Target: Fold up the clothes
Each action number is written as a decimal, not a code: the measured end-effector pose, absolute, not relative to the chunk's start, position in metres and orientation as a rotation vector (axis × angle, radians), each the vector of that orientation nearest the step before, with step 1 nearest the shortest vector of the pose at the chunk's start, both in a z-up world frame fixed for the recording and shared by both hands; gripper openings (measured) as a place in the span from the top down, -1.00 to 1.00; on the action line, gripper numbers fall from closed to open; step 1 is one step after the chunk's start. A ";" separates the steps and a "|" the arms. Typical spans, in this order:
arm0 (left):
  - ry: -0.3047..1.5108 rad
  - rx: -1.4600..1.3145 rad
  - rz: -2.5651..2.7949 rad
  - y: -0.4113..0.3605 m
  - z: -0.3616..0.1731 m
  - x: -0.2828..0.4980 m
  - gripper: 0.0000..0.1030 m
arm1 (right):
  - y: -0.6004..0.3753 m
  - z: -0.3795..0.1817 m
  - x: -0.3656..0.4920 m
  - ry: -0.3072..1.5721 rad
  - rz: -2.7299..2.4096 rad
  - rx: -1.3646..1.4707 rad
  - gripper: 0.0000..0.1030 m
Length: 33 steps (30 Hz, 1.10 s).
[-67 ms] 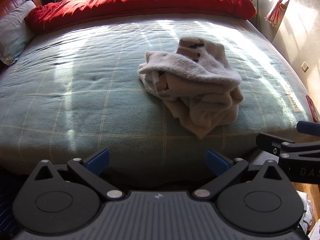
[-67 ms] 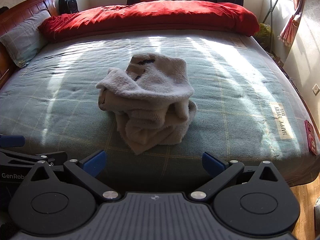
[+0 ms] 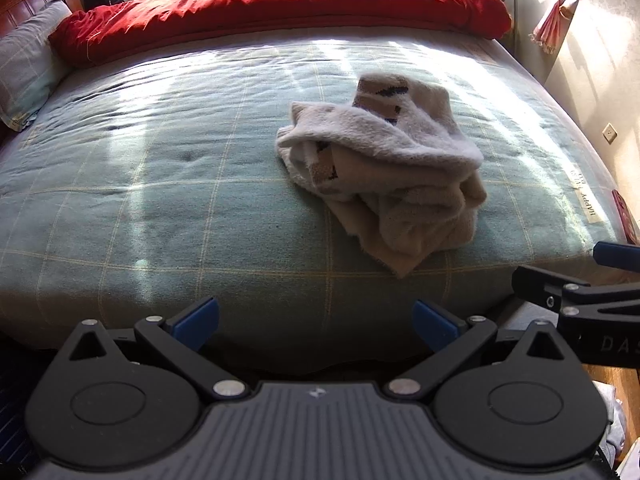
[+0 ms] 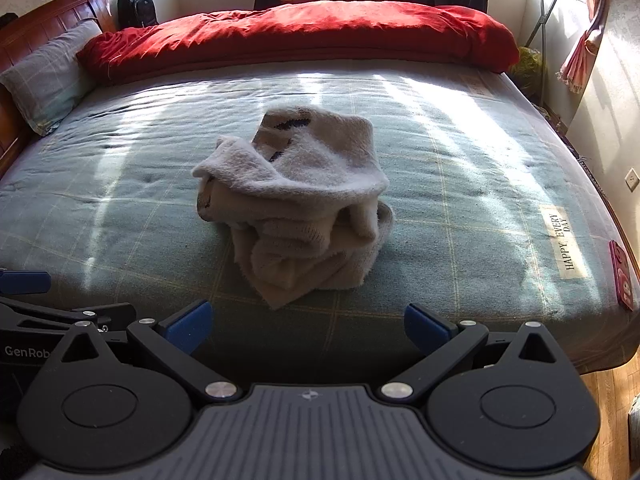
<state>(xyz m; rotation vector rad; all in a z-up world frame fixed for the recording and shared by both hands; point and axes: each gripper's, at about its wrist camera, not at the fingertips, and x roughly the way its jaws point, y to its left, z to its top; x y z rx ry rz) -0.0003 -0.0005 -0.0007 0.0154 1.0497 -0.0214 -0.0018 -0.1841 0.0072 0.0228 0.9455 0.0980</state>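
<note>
Two hand-held grippers hang side by side over the near edge of the bed [image 3: 120,200] — each with its blue-padded jaws spread wide and nothing between them. The left hand-held gripper [image 3: 316,316] points forward and down at the green checked bedspread; the right hand-held gripper [image 4: 306,322] shows at the right edge of the left wrist view, just beside it, and the left one shows in turn at the left edge of the right wrist view.

Ahead of both, lying on the bedspread and well clear of the pads, is a crumpled cream garment [image 4: 296,208] — fleecy, bunched into a heap, with brown and dark markings showing in its folds. It sits ahead and to the right of the left hand-held gripper, and almost straight ahead of the right one, slightly to its left.

Farther off beyond the garment, a red duvet [image 4: 300,36] is rolled along the far side of the bed. A checked pillow [image 4: 48,76] leans at the far left by the wooden headboard [image 4: 44,12]. To the right of the right hand-held gripper, a label reading "HAPPY EVERY DAY" [image 4: 562,242] is sewn onto the bedspread.
</note>
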 end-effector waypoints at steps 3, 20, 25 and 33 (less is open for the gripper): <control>1.050 0.022 -0.019 -0.001 -0.002 -0.001 -0.99 | -0.183 0.007 -0.002 0.943 0.093 0.019 -1.00; 1.054 0.022 -0.031 -0.002 -0.004 -0.002 -0.99 | -0.184 0.008 -0.003 0.934 0.099 0.015 -1.00; 1.053 0.018 -0.034 -0.002 -0.003 -0.002 -0.99 | -0.185 0.009 -0.002 0.933 0.105 0.017 -1.00; 1.055 0.013 -0.036 0.000 -0.003 -0.002 -0.99 | -0.184 0.009 -0.001 0.934 0.107 0.016 -1.00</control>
